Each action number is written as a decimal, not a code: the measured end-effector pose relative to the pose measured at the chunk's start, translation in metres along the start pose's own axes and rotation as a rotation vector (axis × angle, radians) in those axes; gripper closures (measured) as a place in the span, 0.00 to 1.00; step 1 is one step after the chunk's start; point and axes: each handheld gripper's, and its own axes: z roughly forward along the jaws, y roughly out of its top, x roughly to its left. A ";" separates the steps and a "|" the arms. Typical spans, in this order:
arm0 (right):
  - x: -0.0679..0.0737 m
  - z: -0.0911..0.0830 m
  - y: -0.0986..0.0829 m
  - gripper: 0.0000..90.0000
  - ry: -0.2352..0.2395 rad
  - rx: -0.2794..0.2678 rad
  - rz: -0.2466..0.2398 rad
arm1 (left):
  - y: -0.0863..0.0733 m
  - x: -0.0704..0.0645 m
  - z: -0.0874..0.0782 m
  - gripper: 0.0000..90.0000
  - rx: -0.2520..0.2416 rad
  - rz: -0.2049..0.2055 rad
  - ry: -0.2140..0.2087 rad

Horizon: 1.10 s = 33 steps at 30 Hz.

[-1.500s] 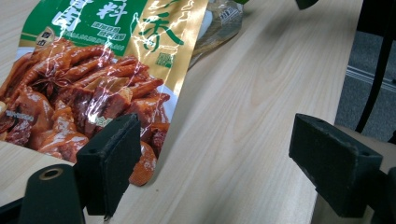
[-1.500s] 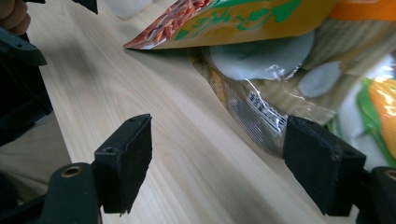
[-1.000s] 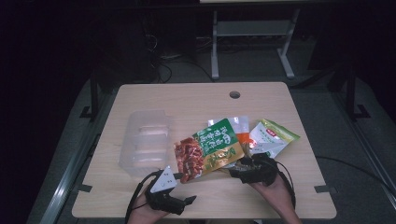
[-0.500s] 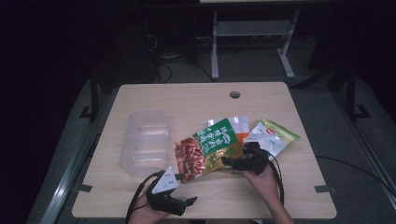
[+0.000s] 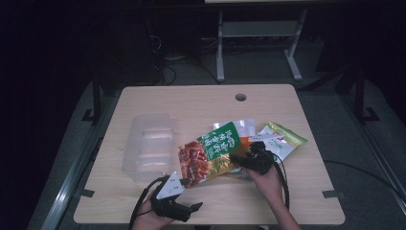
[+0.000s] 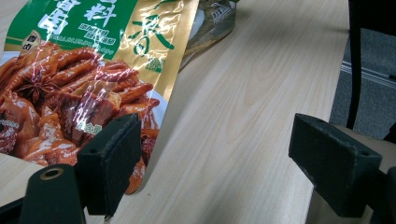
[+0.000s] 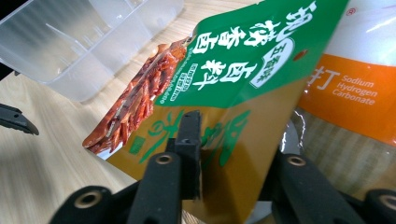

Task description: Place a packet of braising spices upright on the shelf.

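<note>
Presently the right hand-held gripper (image 5: 242,160) has its jaws closed on the lower gold edge of the green-and-gold seasoning pouch (image 5: 210,153), one jaw over the printed face and the other behind it, as the right gripper view confirms (image 7: 224,154). That pouch lies at the middle of the surface (image 5: 191,103), its gripped end raised and its red-printed end low, just beside the clear plastic tray (image 5: 146,143). An orange-and-white sodium carbonate packet (image 7: 345,88) lies beneath it, and a green-and-white packet (image 5: 285,141) sits to the right.

The left hand-held gripper (image 5: 184,208) rests near the front edge with jaws wide apart and nothing between them; the left gripper view places the pouch's red corner (image 6: 70,112) just beside one jaw.

Assessment: the pouch appears light, thin and glossy, so likely slippery and prone to sagging or folding when held from one edge. The flat sealed margin looks the firmest place to grip; the filled middle would probably buckle. A second hold at the opposite red corner should steady it for transfer
</note>
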 end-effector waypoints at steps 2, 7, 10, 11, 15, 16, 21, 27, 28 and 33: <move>0.000 0.000 0.001 0.89 0.004 0.002 -0.010 | 0.000 0.000 0.000 0.19 0.000 0.000 0.000; 0.000 0.001 0.002 0.95 0.004 0.014 -0.029 | 0.000 0.000 0.000 0.19 0.000 -0.001 0.000; 0.000 -0.001 0.003 0.98 0.001 0.016 -0.032 | 0.000 0.000 0.000 0.19 0.000 0.000 -0.001; 0.001 -0.002 0.003 0.99 0.000 0.017 -0.030 | 0.000 0.001 0.000 0.19 0.000 0.002 -0.001; -0.002 -0.008 0.004 1.00 0.009 0.014 -0.034 | 0.001 0.002 0.000 0.19 -0.005 -0.008 -0.003; -0.002 -0.009 0.004 1.00 0.013 0.008 -0.032 | 0.001 0.002 0.000 0.19 -0.004 -0.008 -0.003; -0.004 -0.016 0.005 1.00 0.020 -0.007 -0.038 | 0.002 0.002 0.000 0.19 -0.003 -0.012 0.000; -0.002 -0.025 0.011 1.00 0.027 -0.015 -0.063 | 0.006 0.003 0.000 0.19 -0.004 -0.017 -0.002; -0.002 -0.027 0.012 1.00 0.029 -0.015 -0.074 | 0.006 0.003 0.000 0.19 -0.007 -0.022 -0.002; -0.002 -0.033 0.019 1.00 0.042 -0.013 -0.107 | 0.010 0.006 0.000 0.19 -0.007 -0.040 -0.005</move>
